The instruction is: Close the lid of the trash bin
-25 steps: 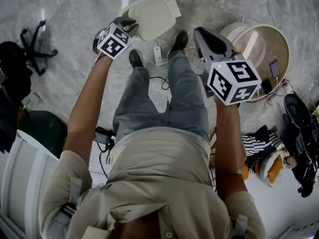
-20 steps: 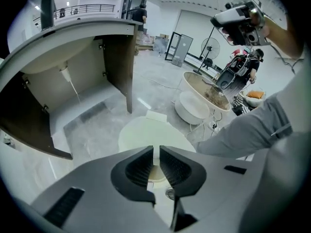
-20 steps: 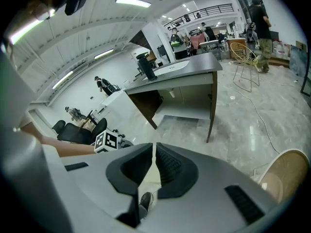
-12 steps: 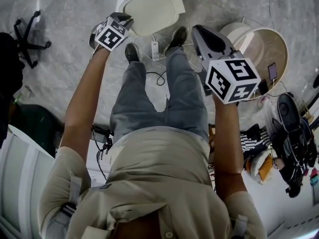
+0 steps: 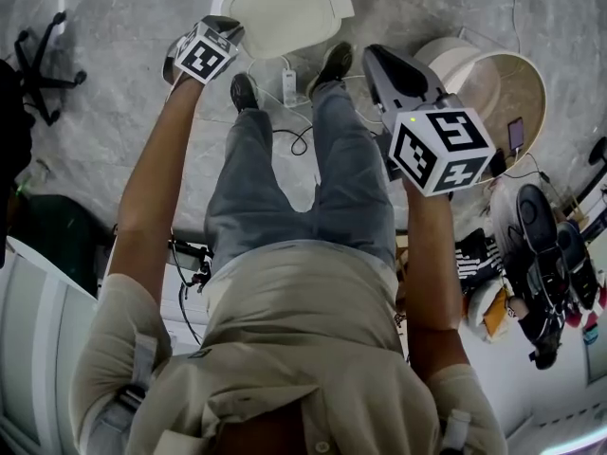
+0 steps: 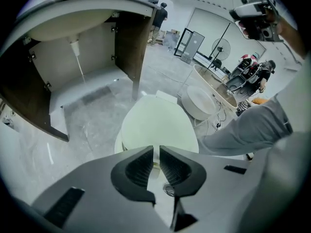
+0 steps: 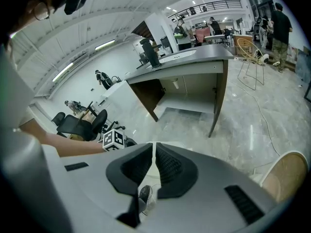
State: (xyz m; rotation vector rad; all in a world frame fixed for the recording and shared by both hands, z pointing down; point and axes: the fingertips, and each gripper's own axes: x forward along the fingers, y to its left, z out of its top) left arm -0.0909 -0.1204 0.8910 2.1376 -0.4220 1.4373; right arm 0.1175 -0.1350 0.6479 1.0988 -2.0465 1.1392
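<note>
The trash bin's white oval lid point(image 5: 285, 12) lies nearly flat over the bin on the marble floor, hinge tab at its right. In the left gripper view the lid point(image 6: 158, 123) fills the middle, beyond the jaws. My left gripper point(image 5: 230, 28) reaches the lid's front edge from the left. Its jaws point(image 6: 156, 152) stand a narrow slit apart, with the pale lid edge running in between them. My right gripper point(image 5: 379, 60) hangs higher, above the person's right leg, away from the bin. Its jaws point(image 7: 154, 149) are shut with nothing in them.
The person's shoes point(image 5: 244, 91) stand just before the bin, with a cable and charger point(image 5: 289, 88) between them. A round wicker-rimmed tub point(image 5: 503, 102) sits at the right, an office chair base point(image 5: 43, 69) at the left. An open-fronted desk point(image 6: 73, 72) stands behind the bin.
My left gripper has gone down and further from me, together with the lid's front edge; the lid now looks flatter. The right gripper has barely shifted.
</note>
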